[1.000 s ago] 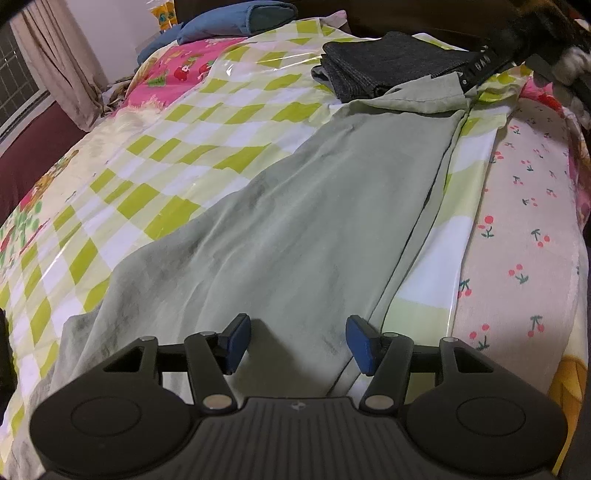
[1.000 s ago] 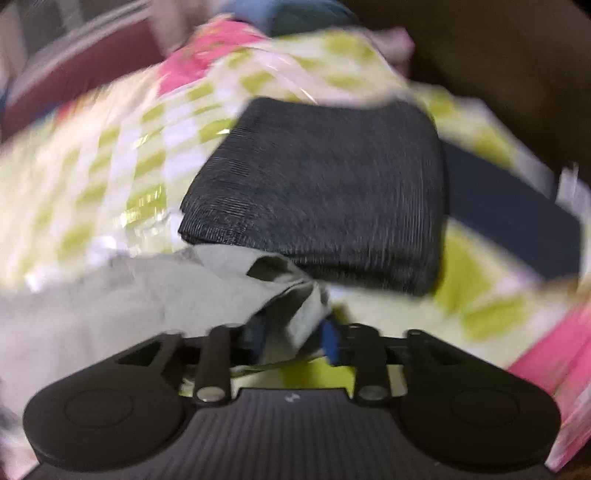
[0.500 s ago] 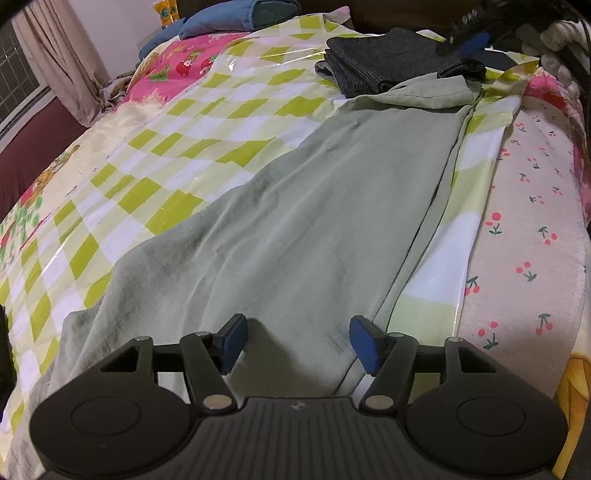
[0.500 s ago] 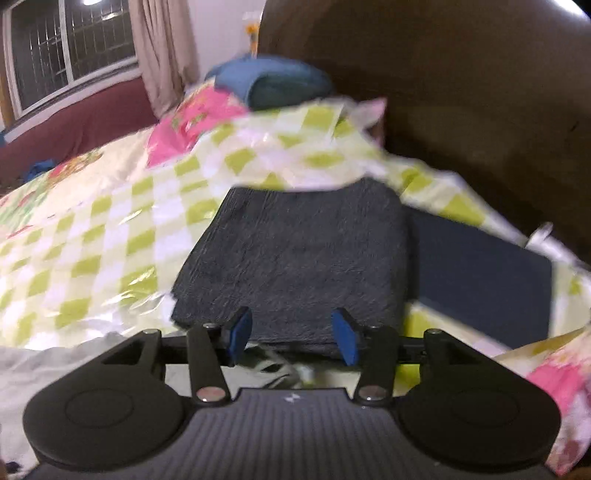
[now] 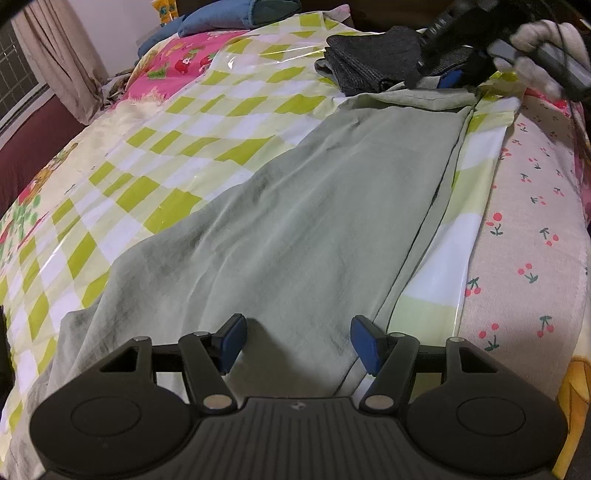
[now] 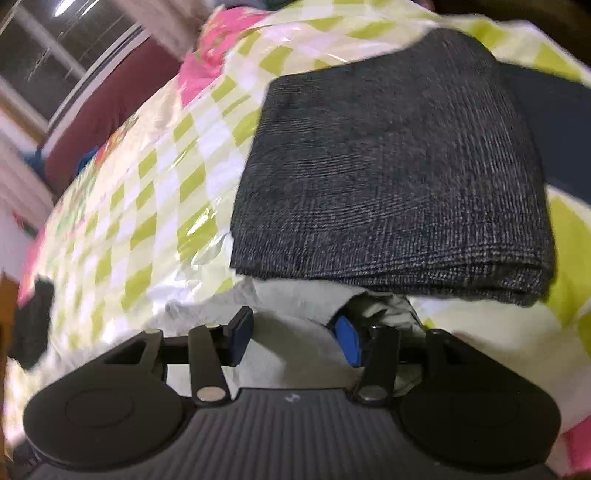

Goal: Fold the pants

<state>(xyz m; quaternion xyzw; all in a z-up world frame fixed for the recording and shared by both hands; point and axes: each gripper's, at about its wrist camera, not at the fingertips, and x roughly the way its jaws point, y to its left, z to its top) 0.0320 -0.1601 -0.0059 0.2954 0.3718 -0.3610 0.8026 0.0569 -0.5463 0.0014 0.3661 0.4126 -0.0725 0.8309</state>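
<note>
Sage green pants [image 5: 332, 206] lie stretched lengthwise on the checked plastic sheet [image 5: 155, 155] over the bed. My left gripper [image 5: 297, 339] hovers open above their near end, with nothing between its blue pads. At the far end, my right gripper [image 5: 452, 75] is held by a gloved hand [image 5: 535, 33]. In the right wrist view the right gripper [image 6: 293, 336] is tilted over the crumpled green cloth [image 6: 295, 295]. Its jaws are closing with that cloth between them, and a gap still shows between the pads.
A folded dark grey garment [image 6: 399, 166] lies just beyond the pants' far end, with a navy item [image 6: 554, 122] beside it. A blue pillow [image 5: 236, 14] sits at the head of the bed. A cherry-print blanket [image 5: 528, 221] covers the right side.
The right gripper let the pants' end go, rose over the dark garment, then rolled and dropped back onto the green cloth. The left gripper stayed put and its jaws spread slightly.
</note>
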